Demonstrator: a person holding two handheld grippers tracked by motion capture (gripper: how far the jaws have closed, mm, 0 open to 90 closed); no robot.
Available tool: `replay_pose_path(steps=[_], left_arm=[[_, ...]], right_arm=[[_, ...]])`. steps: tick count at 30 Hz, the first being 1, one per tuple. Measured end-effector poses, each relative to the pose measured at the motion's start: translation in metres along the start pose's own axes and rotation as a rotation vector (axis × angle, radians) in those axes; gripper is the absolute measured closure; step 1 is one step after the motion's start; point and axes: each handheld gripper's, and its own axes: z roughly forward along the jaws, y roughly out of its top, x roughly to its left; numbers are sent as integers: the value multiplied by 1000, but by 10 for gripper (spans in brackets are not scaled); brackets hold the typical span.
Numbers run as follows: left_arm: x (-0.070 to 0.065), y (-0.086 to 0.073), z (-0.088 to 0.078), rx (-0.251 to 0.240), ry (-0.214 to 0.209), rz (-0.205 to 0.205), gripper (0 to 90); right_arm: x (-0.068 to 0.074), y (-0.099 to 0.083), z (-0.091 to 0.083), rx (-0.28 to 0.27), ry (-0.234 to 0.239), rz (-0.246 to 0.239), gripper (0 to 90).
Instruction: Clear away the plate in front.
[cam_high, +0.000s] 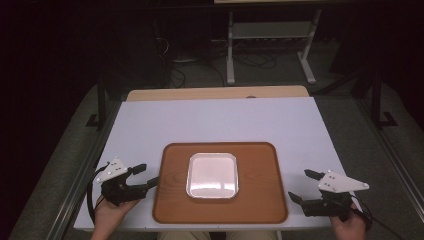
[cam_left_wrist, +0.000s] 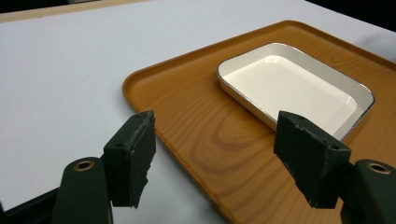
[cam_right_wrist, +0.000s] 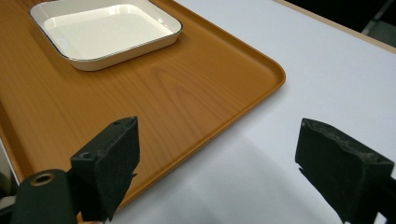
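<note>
Two grippers sit low at the near edge of the white table, jaws spread wide and holding nothing. If either one swings inward carelessly, I'd guess a jaw could catch the wooden tray's raised rim and shove it, sliding the white dish at its centre. The left gripper is just beside the tray's left edge; the right gripper is near its right edge.

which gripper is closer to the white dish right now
Left. The left gripper is at the wooden tray's left edge, nearer the white dish. The right gripper sits just beyond the tray's right edge, farther away.
</note>
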Motion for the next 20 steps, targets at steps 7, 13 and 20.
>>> replay_pose_path(steps=[7, 13, 20], left_arm=[[7, -3, -2, -11, 1, -17, 274], [4, -5, 2, 7, -11, 16, 272], [2, -7, 6, 23, -36, 20, 275]], right_arm=[[0, 0, 0, 4, -1, 1, 130], [1, 0, 1, 5, 0, 0, 130], [0, 1, 1, 2, 4, -1, 130]])
